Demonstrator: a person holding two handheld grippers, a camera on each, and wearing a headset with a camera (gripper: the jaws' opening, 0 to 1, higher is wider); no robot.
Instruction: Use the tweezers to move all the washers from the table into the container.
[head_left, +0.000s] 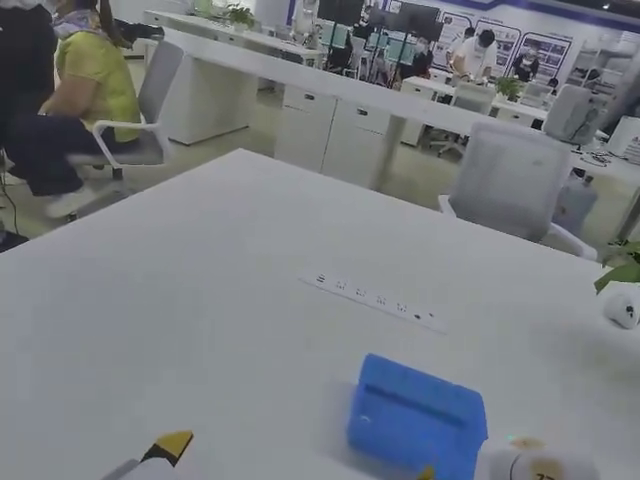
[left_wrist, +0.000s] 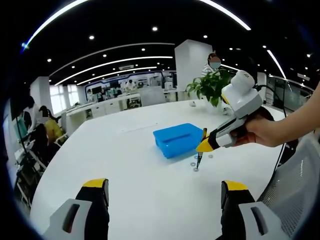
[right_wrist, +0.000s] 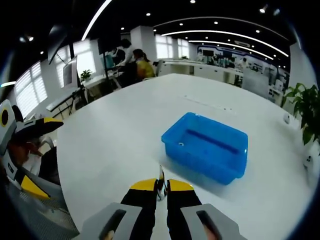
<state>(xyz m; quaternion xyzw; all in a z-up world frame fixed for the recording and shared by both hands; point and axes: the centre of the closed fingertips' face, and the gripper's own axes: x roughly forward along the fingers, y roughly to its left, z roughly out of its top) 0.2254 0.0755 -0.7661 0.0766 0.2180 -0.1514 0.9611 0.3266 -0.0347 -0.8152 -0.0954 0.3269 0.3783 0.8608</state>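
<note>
Tweezers (left_wrist: 199, 159) sit clamped in the right gripper (left_wrist: 206, 145), tips down at the washers (left_wrist: 194, 164), which lie just beside the blue container (left_wrist: 178, 139) toward the table's (left_wrist: 125, 170) near edge. The left gripper (left_wrist: 164, 186) gapes empty. On that smooth white top, a thin washer could skid or flick away under a glancing pinch. Busy open office all around.

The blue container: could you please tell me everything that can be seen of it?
The blue container is a shallow rectangular tray, plastic by its look and slightly see-through, with rounded corners and a raised rim. It stands upright and open-topped on the white table. One small ring, probably a washer, lies inside near a corner. More washers lie on the table just beside it, where the tweezers in the right gripper point down. Apart from that ring, only the table touches it.
</note>
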